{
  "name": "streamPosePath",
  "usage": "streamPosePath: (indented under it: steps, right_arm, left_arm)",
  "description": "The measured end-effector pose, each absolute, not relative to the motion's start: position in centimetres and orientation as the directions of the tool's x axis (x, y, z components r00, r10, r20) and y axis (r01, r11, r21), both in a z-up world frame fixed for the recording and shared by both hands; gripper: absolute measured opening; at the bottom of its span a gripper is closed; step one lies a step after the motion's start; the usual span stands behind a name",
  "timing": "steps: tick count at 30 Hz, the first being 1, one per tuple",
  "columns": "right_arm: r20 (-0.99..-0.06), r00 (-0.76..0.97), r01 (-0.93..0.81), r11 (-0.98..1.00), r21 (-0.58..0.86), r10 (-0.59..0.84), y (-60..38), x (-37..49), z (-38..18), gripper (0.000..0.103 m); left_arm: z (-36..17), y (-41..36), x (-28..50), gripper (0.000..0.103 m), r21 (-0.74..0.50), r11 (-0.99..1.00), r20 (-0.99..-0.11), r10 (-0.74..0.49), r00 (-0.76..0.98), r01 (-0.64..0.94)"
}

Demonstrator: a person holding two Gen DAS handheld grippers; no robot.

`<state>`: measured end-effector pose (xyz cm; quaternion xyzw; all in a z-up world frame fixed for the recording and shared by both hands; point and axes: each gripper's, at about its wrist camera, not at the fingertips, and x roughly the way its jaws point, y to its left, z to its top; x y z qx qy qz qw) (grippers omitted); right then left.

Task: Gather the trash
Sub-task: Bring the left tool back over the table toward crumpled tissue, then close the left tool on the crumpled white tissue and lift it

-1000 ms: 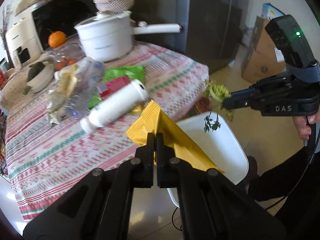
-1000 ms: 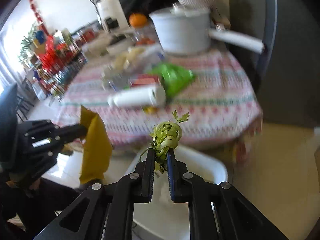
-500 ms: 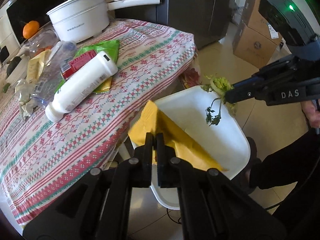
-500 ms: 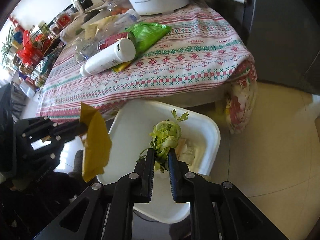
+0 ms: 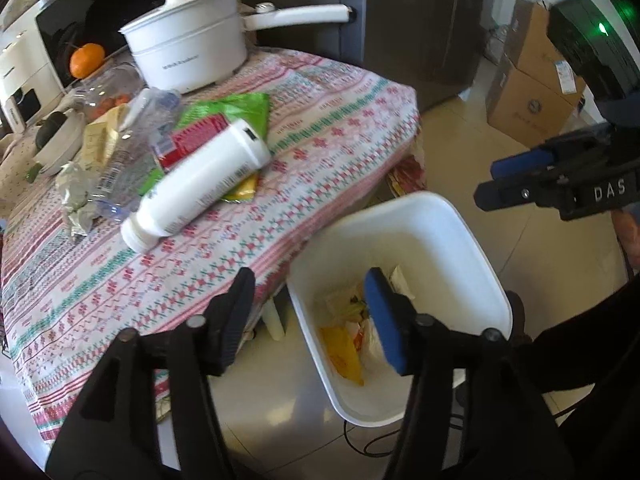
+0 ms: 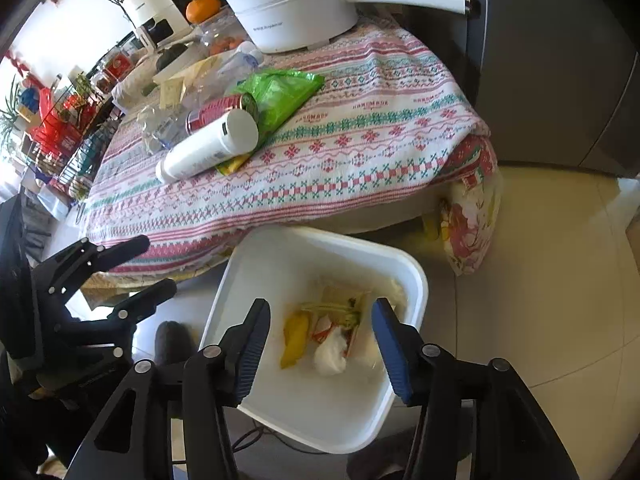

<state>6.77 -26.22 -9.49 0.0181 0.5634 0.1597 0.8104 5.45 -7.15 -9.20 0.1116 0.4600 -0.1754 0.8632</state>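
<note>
Left wrist view: the left gripper [image 5: 310, 316] is spread wide with nothing between its two fingers, hovering over the near edge of the desk [image 5: 340, 120] and the rim of one white bin [image 5: 472, 240] at 5 o'clock. Inside the bin lie one yellow wrapper [image 5: 342, 356], some green stalks [image 5: 356, 308] and pale paper scraps. On the patterned cloth at 10 o'clock rests one white bottle [image 5: 204, 182] on its side, touching one green packet [image 5: 236, 110], one red can [image 5: 192, 140] and one clear crumpled bottle [image 5: 132, 152]. One white pot [image 5: 188, 54] with a long handle stands at 12 o'clock, one orange [image 5: 87, 60] at 11 o'clock. The right gripper [image 5: 490, 184] enters at 3 o'clock; how far it is parted cannot be told here. Two cardboard boxes [image 5: 528, 92] sit on the floor at 2 o'clock.

Right wrist view: the right gripper [image 6: 320, 340] is wide apart and holds nothing, directly above the bin [image 6: 328, 420]. In the bin are the yellow wrapper [image 6: 295, 338], the green stalks [image 6: 336, 312] and one white crumpled wad [image 6: 331, 354]. The left gripper [image 6: 156, 266] shows at 9 o'clock, its two fingers parted and bare. On the desk [image 6: 380, 140] at 11 o'clock lie the white bottle [image 6: 208, 146], red can [image 6: 220, 110] and green packet [image 6: 280, 90]; the pot [image 6: 292, 12] is at 12 o'clock.
</note>
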Motion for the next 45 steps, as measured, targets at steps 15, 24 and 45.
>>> streamPosePath:
  steps: [15,24,45]
  right_arm:
    - [-0.871,0.417,-0.239,0.956,0.173,0.261,-23.7,8.8,-5.9,0.074]
    - [-0.857,0.449,-0.255,0.956,0.147,0.252,-21.2,11.0,-4.7,0.075]
    - [-0.886,0.414,-0.225,0.966,0.125,0.211,-19.6,15.4,-6.9,0.076]
  left_arm:
    - [-7.1,-2.3,9.1,0.082,0.066,0.971,-0.821,-0.077,0.566,0.229]
    - [-6.2,3.1,12.5,0.082,0.105,0.991,-0.802,0.037,0.597,0.079]
    - [-11.5,12.5,26.4,0.053,0.120,0.992,-0.882,0.090,0.463,0.035]
